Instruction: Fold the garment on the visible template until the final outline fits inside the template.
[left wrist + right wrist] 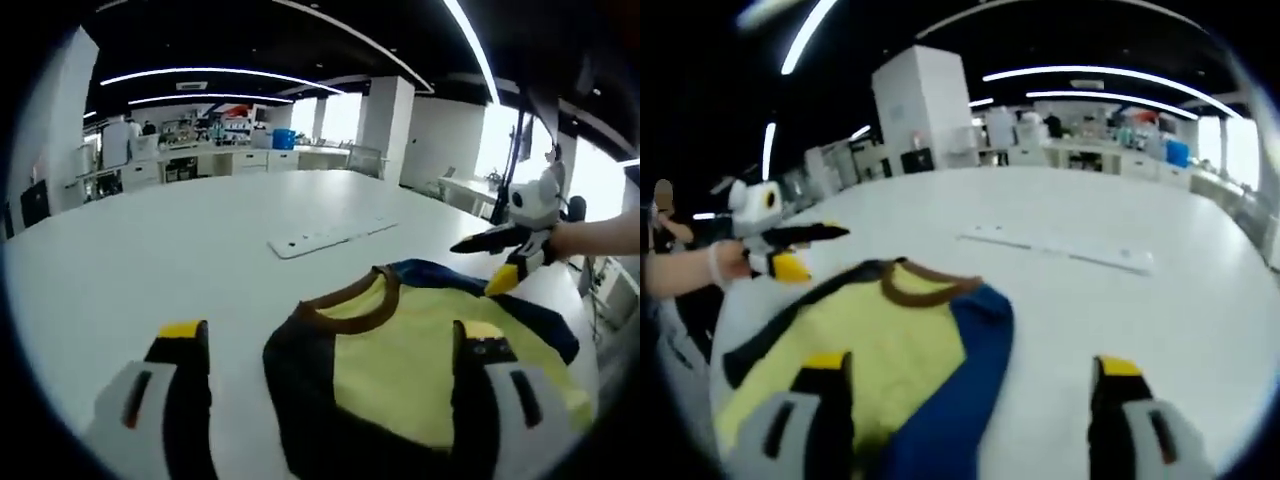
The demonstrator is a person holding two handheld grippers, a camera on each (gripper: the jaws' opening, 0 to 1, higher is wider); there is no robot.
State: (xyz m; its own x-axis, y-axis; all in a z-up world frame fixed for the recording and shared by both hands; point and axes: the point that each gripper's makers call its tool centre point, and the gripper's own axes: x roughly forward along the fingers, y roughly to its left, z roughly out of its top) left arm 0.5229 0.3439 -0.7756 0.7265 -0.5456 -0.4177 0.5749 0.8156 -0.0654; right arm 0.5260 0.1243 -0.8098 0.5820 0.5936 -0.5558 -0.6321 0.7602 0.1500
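- Left hand-held gripper (pixel 330 345): jaws spread wide, holding nothing; one jaw over the garment (pixel 400 370), the other over bare white surface (pixel 150 250).
- Right hand-held gripper (pixel 965 375): jaws wide, empty; garment lies under its left jaw.
- Garment: yellow body, brown collar, blue sleeves, flat on surface.
- White strip (pixel 1060 250) lies beyond the garment.

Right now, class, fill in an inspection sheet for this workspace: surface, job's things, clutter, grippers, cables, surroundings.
Surface: white table, mostly bare.
Job's things: yellow shirt with blue sleeves and brown collar, lying flat; template: none made out.
Clutter: thin white strip beyond the shirt.
Grippers: left gripper open, one of its fingers over the shirt; right gripper open, one of its fingers over the shirt.
Cables: nothing seen.
Surroundings: desks, white pillar, ceiling light strips.
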